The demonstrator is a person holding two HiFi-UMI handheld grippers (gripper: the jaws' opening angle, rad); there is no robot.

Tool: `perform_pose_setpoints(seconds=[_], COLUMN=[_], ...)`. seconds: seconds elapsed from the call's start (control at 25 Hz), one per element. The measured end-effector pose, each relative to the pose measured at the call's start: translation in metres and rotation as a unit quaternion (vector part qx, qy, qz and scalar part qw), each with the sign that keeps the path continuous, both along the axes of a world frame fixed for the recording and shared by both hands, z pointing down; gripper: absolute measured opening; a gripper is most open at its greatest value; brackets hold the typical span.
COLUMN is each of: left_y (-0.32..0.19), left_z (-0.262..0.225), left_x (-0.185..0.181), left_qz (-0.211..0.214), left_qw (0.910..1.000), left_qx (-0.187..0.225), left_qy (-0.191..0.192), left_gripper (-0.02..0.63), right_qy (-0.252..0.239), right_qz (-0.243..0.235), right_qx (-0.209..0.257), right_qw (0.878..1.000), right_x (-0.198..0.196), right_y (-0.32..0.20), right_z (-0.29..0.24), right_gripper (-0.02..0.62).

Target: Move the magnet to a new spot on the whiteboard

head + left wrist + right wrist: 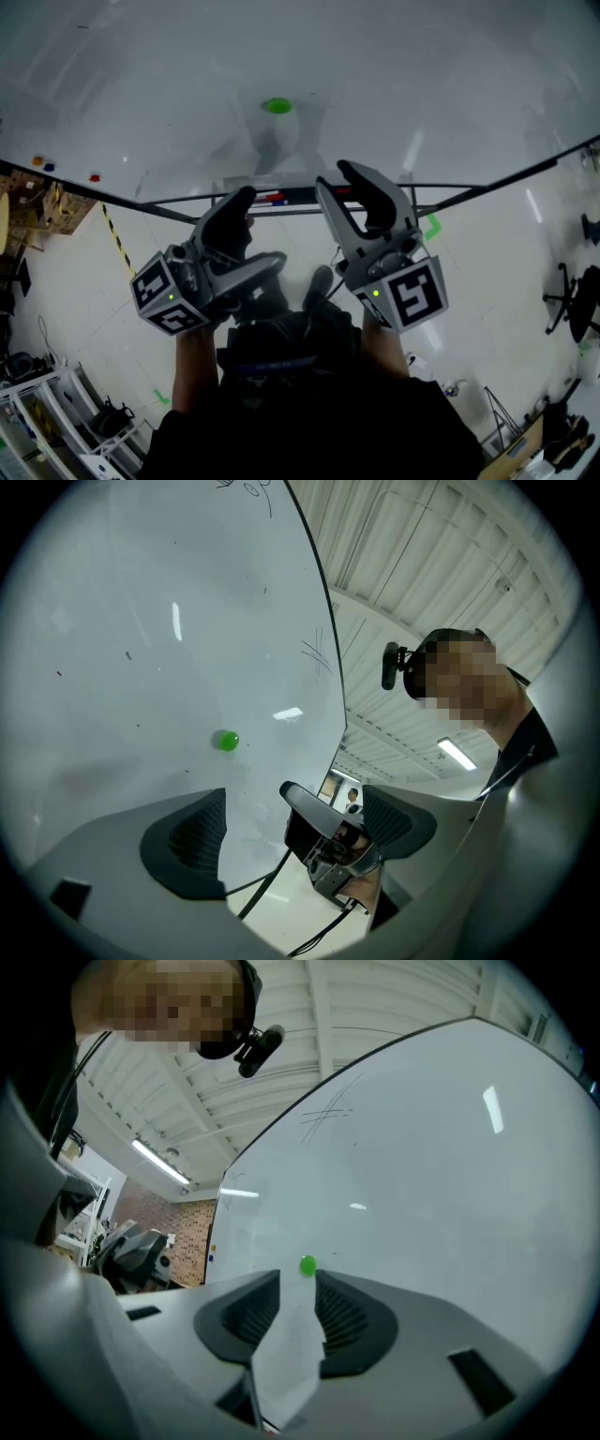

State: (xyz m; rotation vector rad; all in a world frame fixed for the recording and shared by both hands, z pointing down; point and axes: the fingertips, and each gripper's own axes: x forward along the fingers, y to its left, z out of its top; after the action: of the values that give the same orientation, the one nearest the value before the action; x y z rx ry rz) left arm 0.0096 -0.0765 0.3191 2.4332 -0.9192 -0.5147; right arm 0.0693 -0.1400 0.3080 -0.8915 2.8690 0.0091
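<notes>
1. Both the left gripper (292, 799) and the right gripper (298, 1283) face the whiteboard (441, 84), held short of it; the pick is not yet made.
2. Magnet (277, 106) (small, round, green) sticks to the board above the two grippers, touching neither.
3. Right gripper: jaws apart, nothing clamped. In its own view the magnet sits in line with the gap, which suggests this gripper is being aimed for the grab.
4. Left gripper: jaws spread wide and empty, with the magnet off to one side of its gap, so it probably just stands by.
5. Next, I judge, the right gripper must meet the board squarely, since a low magnet offers only a thin rim to pinch.
</notes>
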Motion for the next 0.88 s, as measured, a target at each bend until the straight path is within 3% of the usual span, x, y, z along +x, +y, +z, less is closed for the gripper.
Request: perform_pose_setpoints(seconds=[0.56,0.88], left_y=[0.08,0.158], left_z=[-0.01,-0.003], left_x=[-0.009,-0.036], left_qz=[0.043,0.053], left_qw=[0.998,0.9952], left_qx=[0.043,0.046], left_qy=[0.019,0.068], left_gripper=[0.446,0.446], right_qy=[-0.002,-0.001], right_qz=[0.028,0.021], right_qx=[0.017,-0.035], right_qw=[0.999,0.999], right_x=[-0.003,-0.017], right_y=[0.084,0.173], right_z=[-0.012,0.001], right_gripper=[0.143,0.143])
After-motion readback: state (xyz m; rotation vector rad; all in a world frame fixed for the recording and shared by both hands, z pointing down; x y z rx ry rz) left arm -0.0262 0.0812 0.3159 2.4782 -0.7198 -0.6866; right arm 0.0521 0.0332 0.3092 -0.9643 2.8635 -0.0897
